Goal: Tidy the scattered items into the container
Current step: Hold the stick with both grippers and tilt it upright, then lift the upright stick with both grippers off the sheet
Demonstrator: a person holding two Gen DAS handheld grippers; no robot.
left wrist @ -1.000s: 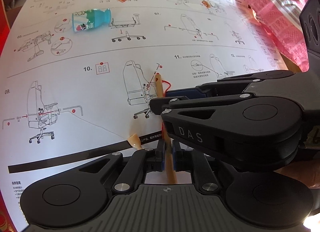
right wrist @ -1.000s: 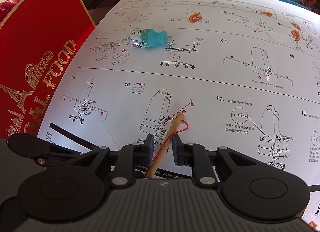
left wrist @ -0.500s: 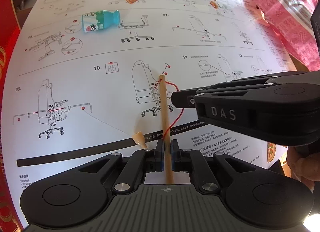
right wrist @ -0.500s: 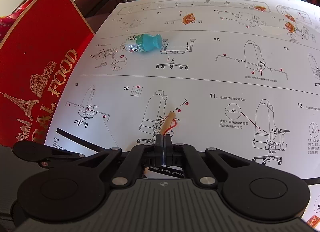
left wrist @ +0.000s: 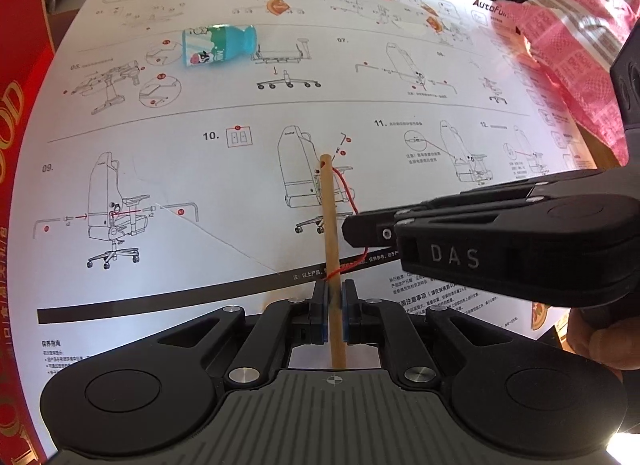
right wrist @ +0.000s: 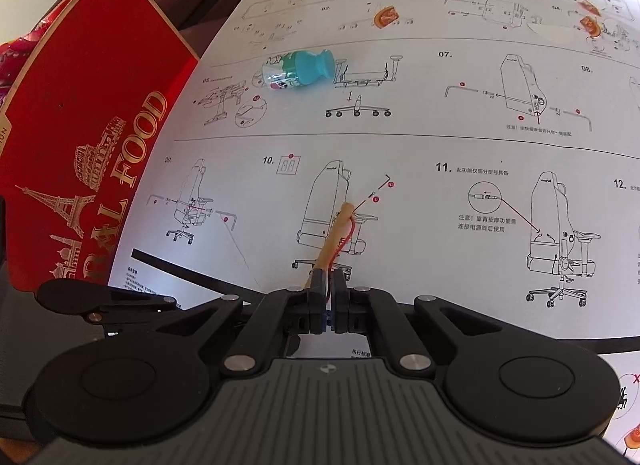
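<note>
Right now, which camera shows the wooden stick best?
The left wrist view: the wooden stick runs nearly full length, up from the left gripper. In the right wrist view only its short upper part shows.

Scattered items and container on the surface

A thin tan wooden stick (left wrist: 331,225) with a red string (left wrist: 351,201) is held raised, pointing away. A small teal plastic bottle (left wrist: 218,43) lies on its side farther off. A red cardboard box (right wrist: 76,145) stands leftward.
</note>
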